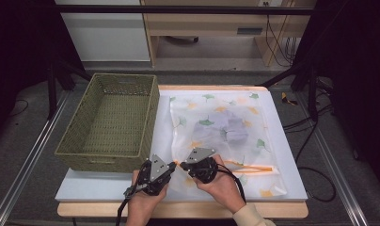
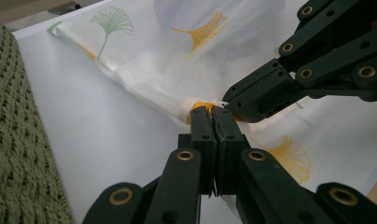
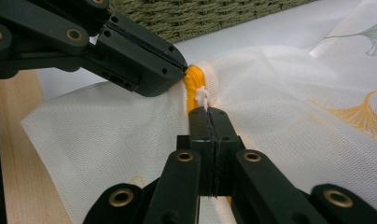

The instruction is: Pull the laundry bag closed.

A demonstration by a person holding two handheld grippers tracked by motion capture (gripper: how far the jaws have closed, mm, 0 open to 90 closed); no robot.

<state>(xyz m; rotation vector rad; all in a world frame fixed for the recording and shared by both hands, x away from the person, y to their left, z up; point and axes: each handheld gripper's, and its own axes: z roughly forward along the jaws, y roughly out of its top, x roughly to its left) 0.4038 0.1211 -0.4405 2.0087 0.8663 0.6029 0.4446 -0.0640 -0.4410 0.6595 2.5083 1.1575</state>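
A white mesh bag printed with ginkgo leaves lies flat on the table, with a pale grey item showing through it. An orange zipper runs along its near edge. My left gripper is shut on the orange zipper end at the bag's near left corner. My right gripper meets it tip to tip and is shut on the small white zipper pull beside the orange zipper tape. In the high view the right gripper sits just right of the left one.
A green woven basket stands empty on the left part of the white table top, close to the left gripper. The wooden front edge runs below both hands. Cables hang off the table's right side.
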